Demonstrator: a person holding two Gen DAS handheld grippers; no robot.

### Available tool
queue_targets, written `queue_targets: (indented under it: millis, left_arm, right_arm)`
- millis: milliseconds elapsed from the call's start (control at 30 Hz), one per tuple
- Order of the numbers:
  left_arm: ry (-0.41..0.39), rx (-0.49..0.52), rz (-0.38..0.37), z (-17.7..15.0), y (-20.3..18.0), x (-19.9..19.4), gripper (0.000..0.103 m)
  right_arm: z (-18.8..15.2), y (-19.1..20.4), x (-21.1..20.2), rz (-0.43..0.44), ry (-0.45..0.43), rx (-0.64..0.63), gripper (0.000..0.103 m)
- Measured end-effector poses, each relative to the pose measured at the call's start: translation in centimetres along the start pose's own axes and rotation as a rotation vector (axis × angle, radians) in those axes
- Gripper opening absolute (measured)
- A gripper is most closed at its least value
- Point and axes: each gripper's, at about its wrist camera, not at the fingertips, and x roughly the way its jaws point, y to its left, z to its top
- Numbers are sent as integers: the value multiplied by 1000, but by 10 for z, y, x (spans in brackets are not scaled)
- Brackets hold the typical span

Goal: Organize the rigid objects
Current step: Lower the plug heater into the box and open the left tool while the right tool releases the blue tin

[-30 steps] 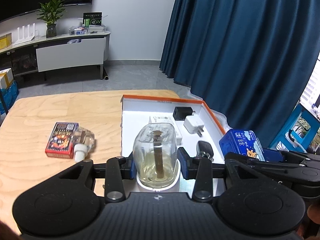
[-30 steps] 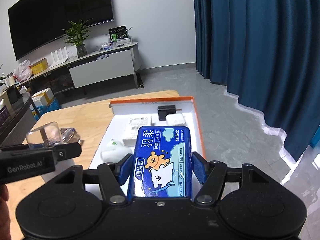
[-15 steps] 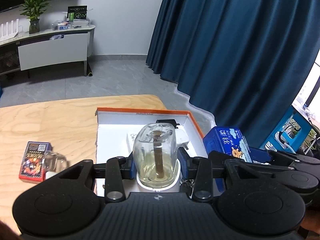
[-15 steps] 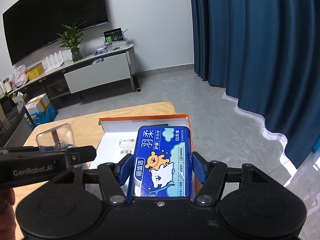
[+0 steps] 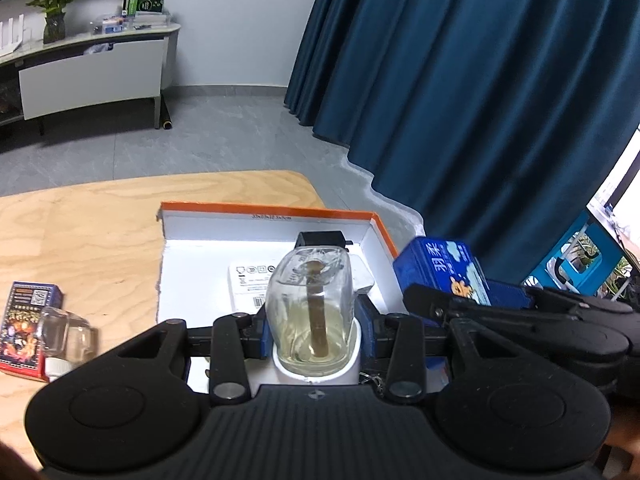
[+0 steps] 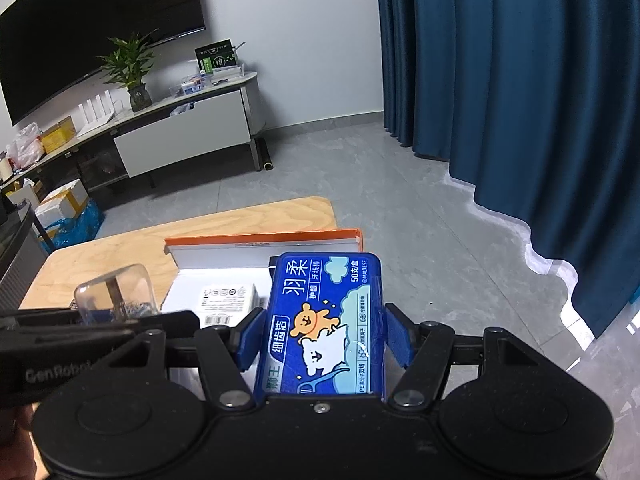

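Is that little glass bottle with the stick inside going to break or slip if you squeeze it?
The glass bottle is probably stiff but breakable, so a hard squeeze looks risky. Its smooth, rounded sides may slip in the left gripper. The liquid at one end likely makes it bottom-heavy.

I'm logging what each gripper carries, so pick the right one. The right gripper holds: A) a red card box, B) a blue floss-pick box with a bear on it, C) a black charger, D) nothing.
B: in the right wrist view the right gripper has its blue pads pressed on either side of the blue floss-pick box, whose lid shows a cartoon bear.
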Motion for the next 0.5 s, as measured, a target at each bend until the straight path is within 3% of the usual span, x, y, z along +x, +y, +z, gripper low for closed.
queue_targets:
  millis: [267, 500]
  left_arm:
    - [11, 38, -7, -3, -6, 9, 40]
    - [15, 74, -58, -2, -19, 14, 41]
  right_arm:
    - [20, -11, 18, 43, 26, 28, 76]
    - [40, -5, 36, 108, 75, 10, 76]
